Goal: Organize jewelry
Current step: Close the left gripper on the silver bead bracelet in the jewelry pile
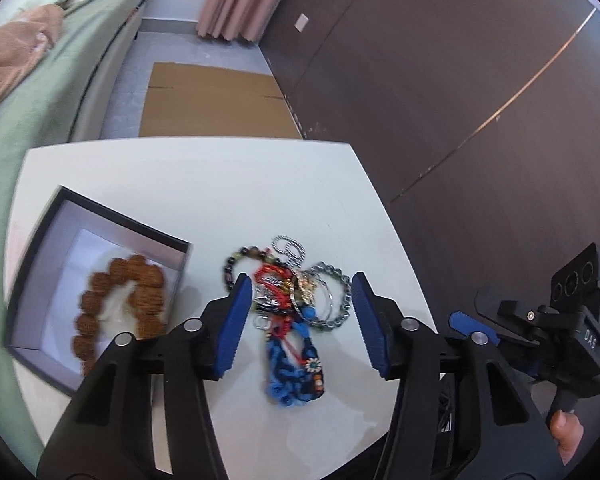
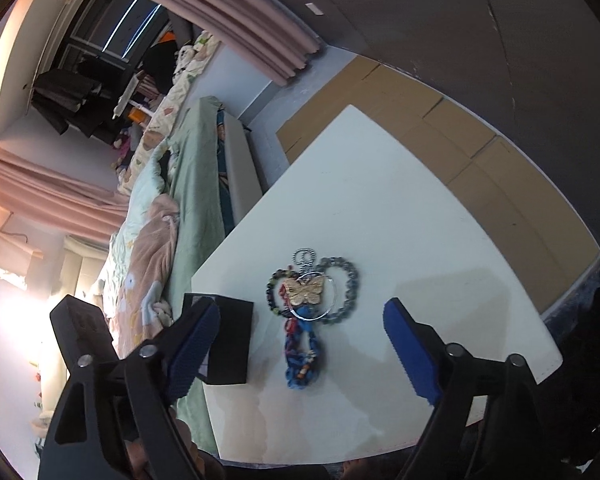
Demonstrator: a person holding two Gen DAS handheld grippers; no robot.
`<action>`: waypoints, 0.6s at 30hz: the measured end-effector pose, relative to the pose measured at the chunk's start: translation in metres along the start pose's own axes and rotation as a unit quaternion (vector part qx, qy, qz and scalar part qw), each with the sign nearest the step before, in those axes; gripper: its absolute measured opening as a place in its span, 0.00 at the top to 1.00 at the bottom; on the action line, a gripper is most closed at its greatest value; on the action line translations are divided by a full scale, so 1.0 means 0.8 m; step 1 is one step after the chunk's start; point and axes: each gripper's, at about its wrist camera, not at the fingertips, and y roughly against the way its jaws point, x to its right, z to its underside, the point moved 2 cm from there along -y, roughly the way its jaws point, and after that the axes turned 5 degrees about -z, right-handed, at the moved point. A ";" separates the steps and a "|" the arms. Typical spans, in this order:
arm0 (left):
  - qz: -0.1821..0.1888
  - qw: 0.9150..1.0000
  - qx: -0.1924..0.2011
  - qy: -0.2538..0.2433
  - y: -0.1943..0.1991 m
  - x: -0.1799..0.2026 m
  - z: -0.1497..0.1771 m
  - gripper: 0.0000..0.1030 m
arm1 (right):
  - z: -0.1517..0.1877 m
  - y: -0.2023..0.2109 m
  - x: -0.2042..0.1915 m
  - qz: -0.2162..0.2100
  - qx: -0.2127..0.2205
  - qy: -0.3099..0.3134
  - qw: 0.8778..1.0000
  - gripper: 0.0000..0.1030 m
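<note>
Left wrist view showed the left gripper (image 1: 298, 320) spread, empty, straddling the jewelry pile (image 1: 288, 304) mid-frame on the bench (image 1: 220, 184), probably lining up a pick; the box (image 1: 32, 280) lower left held a brown bracelet (image 1: 112, 312). The right gripper (image 2: 300, 352) gaped empty.

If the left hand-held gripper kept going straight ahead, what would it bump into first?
Most likely the pile of jewelry on the white table. The left hand-held gripper points down at it with open jaws on either side and nothing between them. How far off the pile lies is hard to tell.
</note>
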 end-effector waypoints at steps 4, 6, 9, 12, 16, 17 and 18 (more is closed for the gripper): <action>-0.003 1.000 -0.013 -0.006 -0.021 0.014 0.004 0.58 | -0.008 0.001 0.016 0.000 0.003 -0.012 1.000 0.23; -0.005 1.000 -0.017 -0.008 -0.030 0.017 0.004 0.58 | -0.011 0.000 0.024 0.003 0.004 -0.016 1.000 0.24; -0.011 0.999 -0.028 -0.009 -0.047 0.021 0.004 0.58 | -0.014 -0.006 0.036 0.007 -0.001 -0.028 1.000 0.26; -0.024 0.999 -0.035 -0.017 -0.063 0.025 0.005 0.60 | -0.016 -0.012 0.045 0.004 -0.008 -0.039 0.999 0.27; -0.042 0.998 -0.042 -0.027 -0.078 0.029 0.006 0.63 | -0.019 -0.015 0.047 0.005 -0.009 -0.035 0.999 0.27; -0.044 0.998 -0.043 -0.029 -0.079 0.030 0.007 0.69 | -0.019 -0.018 0.047 0.007 -0.010 -0.033 0.999 0.27; -0.047 0.997 -0.046 -0.032 -0.082 0.031 0.008 0.74 | -0.019 -0.019 0.046 0.009 -0.012 -0.032 0.999 0.27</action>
